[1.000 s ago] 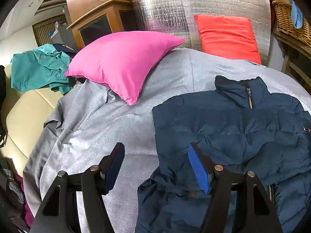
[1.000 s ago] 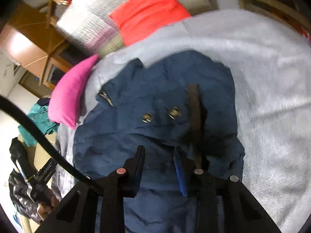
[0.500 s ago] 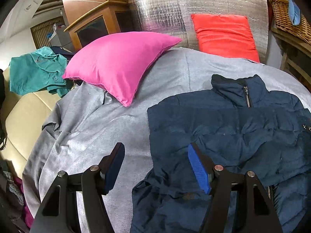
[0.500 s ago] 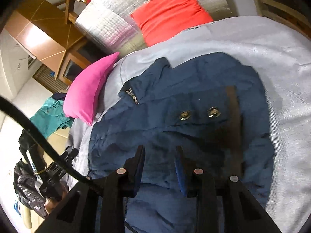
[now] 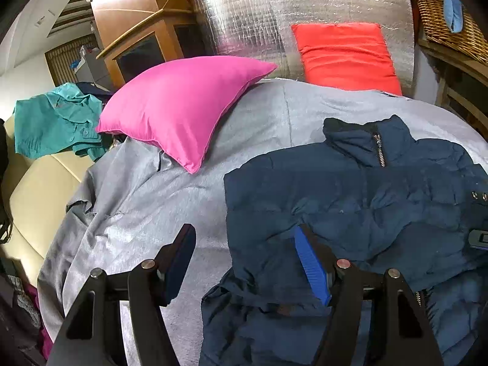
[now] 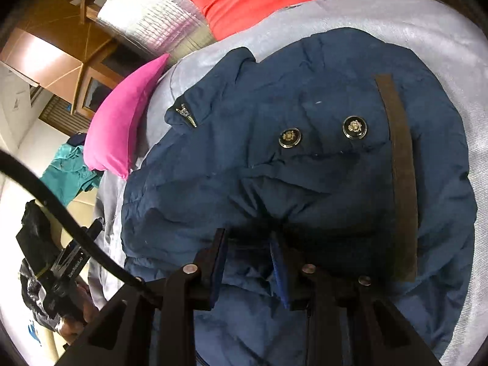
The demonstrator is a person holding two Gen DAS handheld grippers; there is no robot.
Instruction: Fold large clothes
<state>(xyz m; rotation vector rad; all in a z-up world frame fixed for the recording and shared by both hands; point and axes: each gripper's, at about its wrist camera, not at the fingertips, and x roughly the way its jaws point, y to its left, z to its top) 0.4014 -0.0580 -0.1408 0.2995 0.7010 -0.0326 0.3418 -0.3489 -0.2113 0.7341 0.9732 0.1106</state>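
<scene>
Over the last second the right gripper (image 6: 247,262) has lowered half-open onto the jacket (image 6: 305,158) mid-bed (image 5: 183,201), gripping nothing, the left gripper (image 5: 244,262) wide and empty: a fold grab seems imminent.

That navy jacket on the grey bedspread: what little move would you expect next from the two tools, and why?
Probably the left tool lowers and closes on the navy jacket's near edge: it is open, one finger over the grey bedspread, one over fabric. The right tool hangs open over a fold.
</scene>
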